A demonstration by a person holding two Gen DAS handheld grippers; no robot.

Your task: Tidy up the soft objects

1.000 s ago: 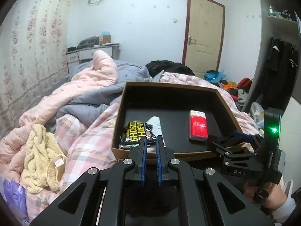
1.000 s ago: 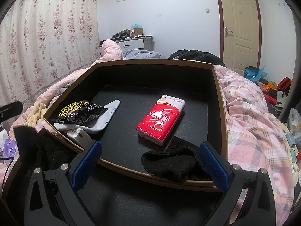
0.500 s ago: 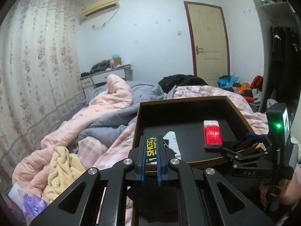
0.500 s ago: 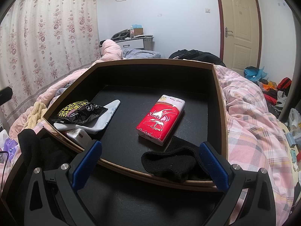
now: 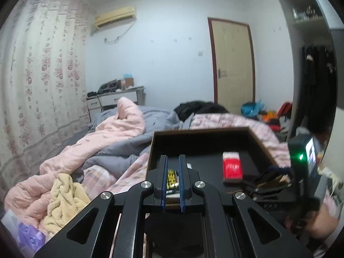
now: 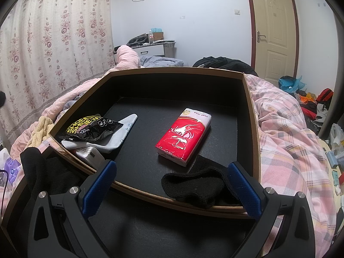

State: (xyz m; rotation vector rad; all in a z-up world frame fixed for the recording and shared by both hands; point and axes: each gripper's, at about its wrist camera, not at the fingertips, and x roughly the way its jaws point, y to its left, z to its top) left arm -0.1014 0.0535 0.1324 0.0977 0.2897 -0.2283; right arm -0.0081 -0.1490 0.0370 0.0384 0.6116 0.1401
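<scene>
A black-lined cardboard box (image 6: 249,116) lies on the bed. Inside it are a red tissue pack (image 6: 182,135), a black Shoe Shine packet (image 6: 90,128) on a grey sock (image 6: 126,126), and a black sock (image 6: 193,187) at the near edge. My right gripper (image 6: 172,185) is open and empty, its blue pads either side of the black sock. My left gripper (image 5: 173,180) has its jaws nearly closed with nothing between them, held up before the box (image 5: 253,135). The tissue pack also shows in the left wrist view (image 5: 232,168). A black cloth (image 6: 36,167) lies left of the box.
A yellow knitted cloth (image 5: 62,197) lies on the pink quilt (image 5: 107,133) left of the box. A purple packet (image 5: 28,236) sits at the lower left. A plaid cover (image 6: 283,142) spreads right of the box. A door (image 5: 232,64) and floor clutter are behind.
My left gripper has tilted upward and drawn back, so the box sits lower in its view. The right gripper and the box contents have not moved.
</scene>
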